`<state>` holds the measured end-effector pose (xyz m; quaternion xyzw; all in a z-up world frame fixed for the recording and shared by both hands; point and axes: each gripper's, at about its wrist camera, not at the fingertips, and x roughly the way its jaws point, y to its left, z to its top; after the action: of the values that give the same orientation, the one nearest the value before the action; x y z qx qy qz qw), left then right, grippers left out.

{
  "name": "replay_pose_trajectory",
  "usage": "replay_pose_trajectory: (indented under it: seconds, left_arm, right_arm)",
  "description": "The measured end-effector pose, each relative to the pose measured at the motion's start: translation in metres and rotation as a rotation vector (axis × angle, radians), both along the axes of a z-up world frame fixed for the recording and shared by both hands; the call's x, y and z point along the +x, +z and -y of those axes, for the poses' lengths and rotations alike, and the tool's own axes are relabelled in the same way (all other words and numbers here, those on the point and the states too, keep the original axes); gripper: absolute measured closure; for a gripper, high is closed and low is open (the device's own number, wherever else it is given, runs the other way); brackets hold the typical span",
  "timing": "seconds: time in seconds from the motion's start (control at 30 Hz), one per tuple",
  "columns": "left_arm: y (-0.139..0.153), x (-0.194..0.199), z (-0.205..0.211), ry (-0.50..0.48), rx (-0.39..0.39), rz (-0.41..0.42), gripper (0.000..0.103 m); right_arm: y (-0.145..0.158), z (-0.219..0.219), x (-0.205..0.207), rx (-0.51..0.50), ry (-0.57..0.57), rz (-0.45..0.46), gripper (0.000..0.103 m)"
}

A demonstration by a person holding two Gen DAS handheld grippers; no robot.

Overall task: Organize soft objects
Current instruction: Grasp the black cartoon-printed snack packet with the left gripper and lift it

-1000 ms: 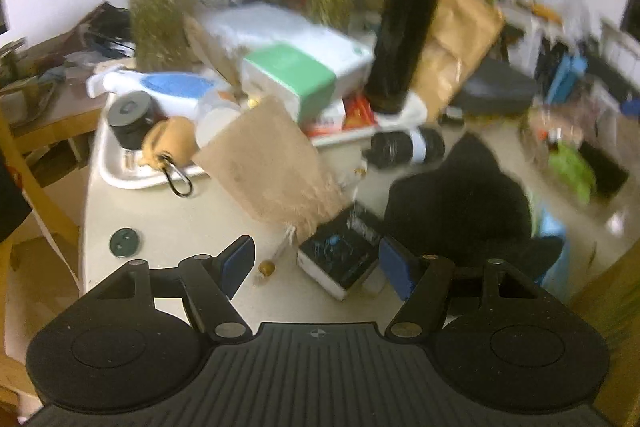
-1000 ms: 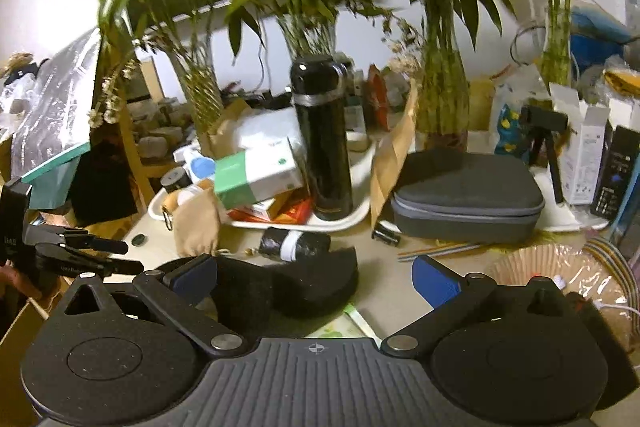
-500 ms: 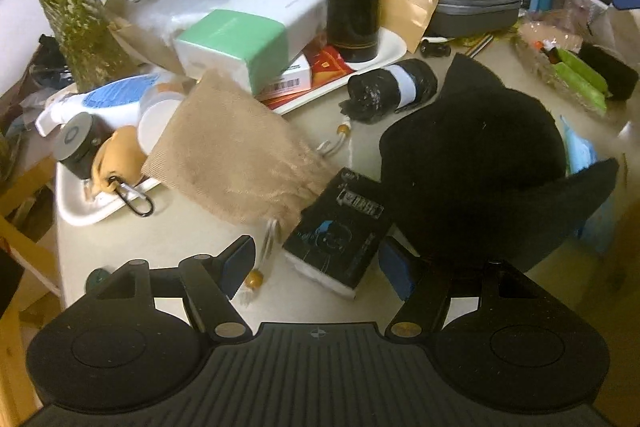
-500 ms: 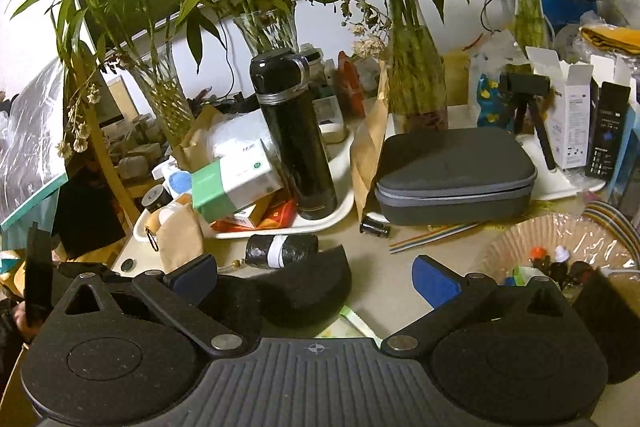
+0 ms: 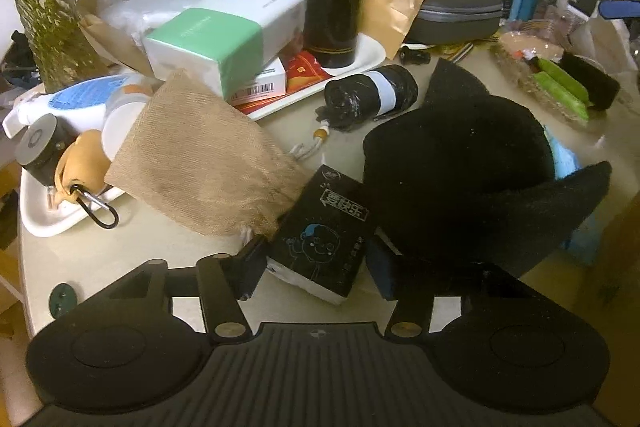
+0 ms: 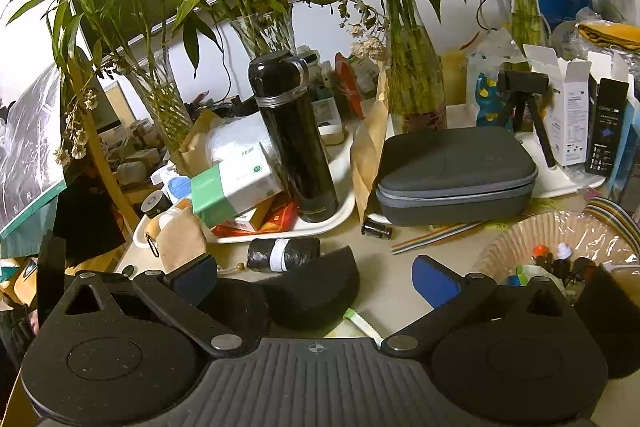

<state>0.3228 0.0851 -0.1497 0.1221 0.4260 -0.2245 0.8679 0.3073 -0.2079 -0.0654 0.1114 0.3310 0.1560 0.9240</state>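
Table: A cluttered pale tabletop [image 5: 100,243] carried the whole job, and by the look of it almost none of the sorting had been done.
Black hat: The largest soft item, a black felt hat [image 5: 472,163], lay loose near the table's front edge, beside the packet and in no visible container.
Burlap pouch: A tan cloth pouch [image 5: 200,163] rested half on the white tray [image 5: 40,223], half on the table, its corner touching the packet.
Black packet: A small black soft packet with a cartoon face [image 5: 324,235] lay flat between the pouch and the hat.
Left gripper: The left gripper [image 5: 316,267] had just been closing around the packet; its pads stood at the packet's two sides, the left one seemingly touching, the right near, so a firm pinch could not be confirmed.
Right gripper: The right gripper [image 6: 316,281] hung spread wide and empty above the hat's brim [image 6: 316,291].
Judgement: The first pick-up appeared under way, with hat, pouch and packet all left to place.
Left view only: It showed the packet and the pads around it, which the other camera missed.
Right view only: It showed the bamboo vases [image 6: 416,83], the grey zip case [image 6: 456,167] in full and a paper bowl [image 6: 560,239] of small items, plus part of the left gripper at its left edge.
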Motion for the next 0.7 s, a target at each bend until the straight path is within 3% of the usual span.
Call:
replay_pose_trajectory:
  seconds: [0.13, 0.4, 0.7]
  left_arm:
    - [0.006, -0.007, 0.001, 0.000, 0.026, -0.002, 0.056]
    - [0.034, -0.034, -0.017, 0.054, 0.004, 0.033, 0.056]
    - [0.030, -0.075, -0.031, 0.085, 0.060, -0.030, 0.056]
  right_arm:
    - [0.000, -0.001, -0.002, -0.010, 0.002, 0.005, 0.000]
    - [0.003, 0.002, -0.006, -0.011, -0.013, 0.022, 0.000]
    - [0.007, 0.001, -0.010, 0.000, -0.034, 0.028, 0.000]
